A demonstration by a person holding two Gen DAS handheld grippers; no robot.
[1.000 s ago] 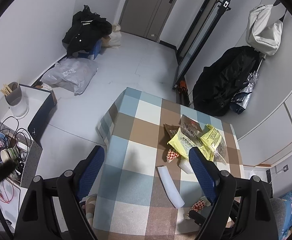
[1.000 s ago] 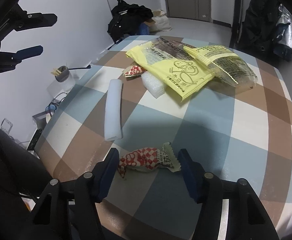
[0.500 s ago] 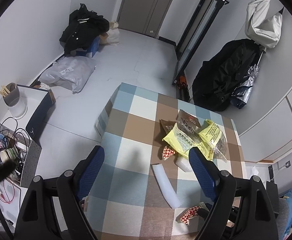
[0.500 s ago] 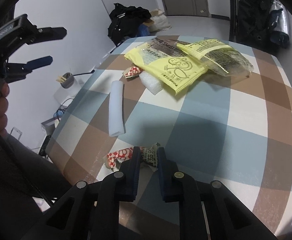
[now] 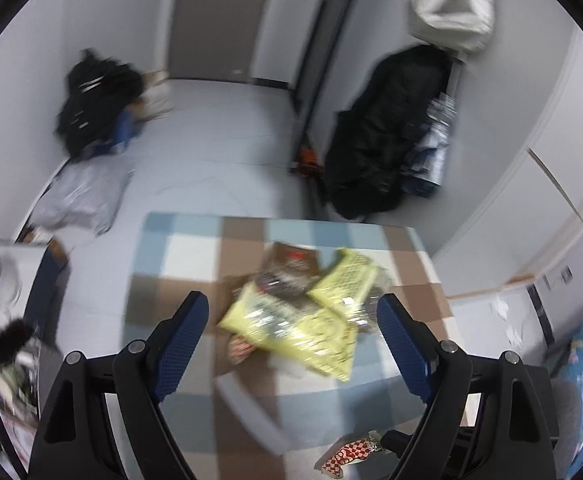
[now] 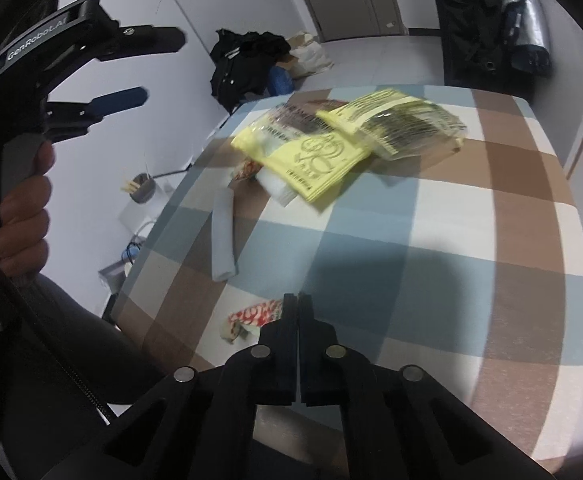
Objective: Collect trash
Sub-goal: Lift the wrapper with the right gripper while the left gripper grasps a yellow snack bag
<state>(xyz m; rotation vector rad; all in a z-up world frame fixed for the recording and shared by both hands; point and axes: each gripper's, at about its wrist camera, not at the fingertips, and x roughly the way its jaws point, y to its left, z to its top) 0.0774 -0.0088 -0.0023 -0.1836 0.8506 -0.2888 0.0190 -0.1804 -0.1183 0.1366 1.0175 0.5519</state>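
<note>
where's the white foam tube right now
In the right wrist view, the white foam tube lies on the checkered tablecloth near its left edge, between the yellow snack bags and the red-and-white checkered wrapper.

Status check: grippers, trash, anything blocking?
Right gripper shut on red-and-white checkered candy wrapper. Left gripper open above yellow plastic snack bags. Nothing blocking.

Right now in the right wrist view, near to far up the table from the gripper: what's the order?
right gripper shut on the red-checked wrapper → white foam tube → big yellow bag → black clothes on the floor
</note>
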